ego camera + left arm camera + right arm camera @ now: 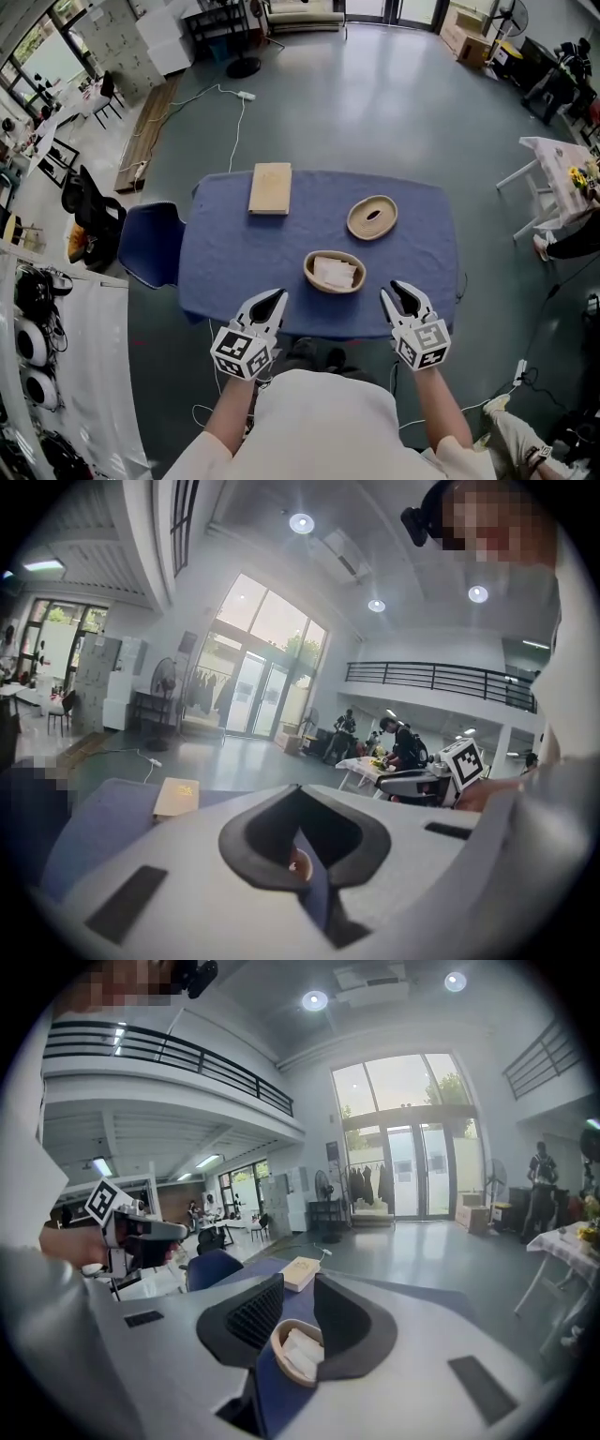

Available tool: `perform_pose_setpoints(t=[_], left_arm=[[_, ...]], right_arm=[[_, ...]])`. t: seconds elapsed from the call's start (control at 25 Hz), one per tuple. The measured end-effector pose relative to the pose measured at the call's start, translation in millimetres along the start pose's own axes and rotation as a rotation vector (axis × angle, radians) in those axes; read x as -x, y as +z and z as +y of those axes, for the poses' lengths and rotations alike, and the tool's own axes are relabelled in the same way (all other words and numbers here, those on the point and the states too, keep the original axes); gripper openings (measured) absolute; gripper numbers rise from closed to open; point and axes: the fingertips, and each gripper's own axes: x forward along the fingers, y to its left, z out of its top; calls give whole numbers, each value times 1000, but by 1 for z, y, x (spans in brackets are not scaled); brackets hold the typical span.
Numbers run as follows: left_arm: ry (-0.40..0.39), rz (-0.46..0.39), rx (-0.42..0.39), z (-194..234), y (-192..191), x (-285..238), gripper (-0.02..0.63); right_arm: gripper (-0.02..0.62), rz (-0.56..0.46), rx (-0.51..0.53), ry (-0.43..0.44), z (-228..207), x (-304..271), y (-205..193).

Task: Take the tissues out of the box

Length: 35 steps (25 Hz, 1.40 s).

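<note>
An oval woven box [315, 262] with white tissues [336, 273] in it stands near the front edge of the blue-clothed table [225, 253]. Its oval lid [372, 217] lies behind it to the right. My left gripper [272, 300] hovers at the front edge, left of the box, jaws apart and empty. My right gripper [401, 293] hovers to the box's right, also open and empty. In the right gripper view the box [281, 1357] and tissues [302, 1348] show through the gap of that gripper [291, 1318]. The left gripper [300, 841] shows only a sliver of the box between its jaws.
A flat wooden box [270, 187] lies at the table's far left. A blue chair [150, 242] stands against the table's left side. A white folding table [561, 169] is off to the right, and a cable [234, 122] runs over the floor behind.
</note>
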Motion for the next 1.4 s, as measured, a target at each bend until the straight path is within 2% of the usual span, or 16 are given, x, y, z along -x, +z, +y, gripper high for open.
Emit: perform_pose_setpoints(t=[0.16,0.44,0.84,1.12,1.4], left_arm=[[-31,28,6,31,-1,-20,8],[-88,99,27,74,-18,-45,8],[-156,171,88,112,-39,-80,8],[-178,187,99,121,-40,-107,8],[-116,182,148,117,-54,-119,8]], right_arm=[[120,36,-13,-11,0,-39,-5],[120,152,-31,-28,6,-93,-40],[120,312,-44,-34,1,-149,-96],[124,432,22,16,-6,-179,-131],[141,567,92,137,-5,-200,-191]])
